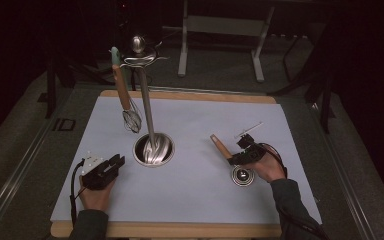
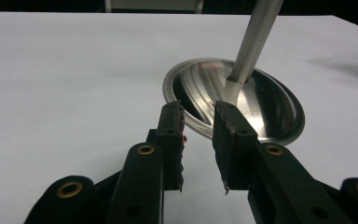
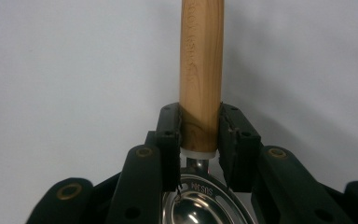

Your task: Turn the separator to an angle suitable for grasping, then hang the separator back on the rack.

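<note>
Over on the left of the high view, the left tongs (image 1: 111, 166) are resting on the white tabletop (image 1: 195, 200) in the person's left hand (image 1: 96, 192), pointing toward the round steel base (image 1: 153, 150) of the utensil stand (image 1: 145, 97). In the left gripper view the left tongs (image 2: 198, 135) are standing partly open with nothing between the pads, and the base (image 2: 265, 109) is lying just beyond their tips. A whisk (image 1: 126, 95) with a wooden handle is hanging from the top of the stand, its wire head near the pole. Further right, the right tongs (image 1: 241, 156) are gripping the ladle (image 1: 230, 160) by its wooden handle (image 1: 220, 145), with the steel bowl (image 1: 242, 176) lying on the tabletop just beside the right hand (image 1: 270, 167). In the right gripper view the right tongs (image 3: 199, 135) are pressing closed on both sides of the handle (image 3: 201, 70) near its lower end, and the bowl (image 3: 200, 205) is showing beneath them.
</note>
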A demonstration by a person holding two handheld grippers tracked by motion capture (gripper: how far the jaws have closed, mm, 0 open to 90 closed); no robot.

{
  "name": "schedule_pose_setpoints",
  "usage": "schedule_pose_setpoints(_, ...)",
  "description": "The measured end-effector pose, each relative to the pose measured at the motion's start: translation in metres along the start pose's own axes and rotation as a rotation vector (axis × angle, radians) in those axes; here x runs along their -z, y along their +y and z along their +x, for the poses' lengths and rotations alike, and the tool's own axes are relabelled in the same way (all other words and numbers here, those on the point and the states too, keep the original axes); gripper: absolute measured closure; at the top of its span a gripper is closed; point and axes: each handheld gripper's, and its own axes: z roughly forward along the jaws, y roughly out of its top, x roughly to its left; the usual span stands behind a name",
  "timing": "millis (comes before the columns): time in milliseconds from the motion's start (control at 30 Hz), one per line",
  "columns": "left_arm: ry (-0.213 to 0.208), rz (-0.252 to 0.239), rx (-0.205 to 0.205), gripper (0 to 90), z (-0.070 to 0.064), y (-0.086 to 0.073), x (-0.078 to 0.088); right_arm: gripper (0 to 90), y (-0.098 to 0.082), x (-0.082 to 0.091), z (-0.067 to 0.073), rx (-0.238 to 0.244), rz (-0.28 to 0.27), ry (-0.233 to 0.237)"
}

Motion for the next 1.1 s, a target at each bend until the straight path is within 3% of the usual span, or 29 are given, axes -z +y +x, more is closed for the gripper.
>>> schedule_pose_setpoints(233, 0.000, 0.000, 0.002, 73.4, 0.000, 0.000, 0.000, 71.0, -0.001, 0.001, 0.002, 0.014, -0.043, 0.015)
schedule_pose_setpoints(567, 0.000, -0.007, 0.010, 73.4, 0.001, 0.000, 0.001, 71.0, -0.003, 0.004, 0.009, 0.076, -0.125, 0.041)
schedule_pose_setpoints(1100, -0.003, -0.005, 0.006, 73.3, 0.000, 0.000, 0.000, 71.1, -0.003, 0.007, 0.018, 0.110, -0.233, 0.080)
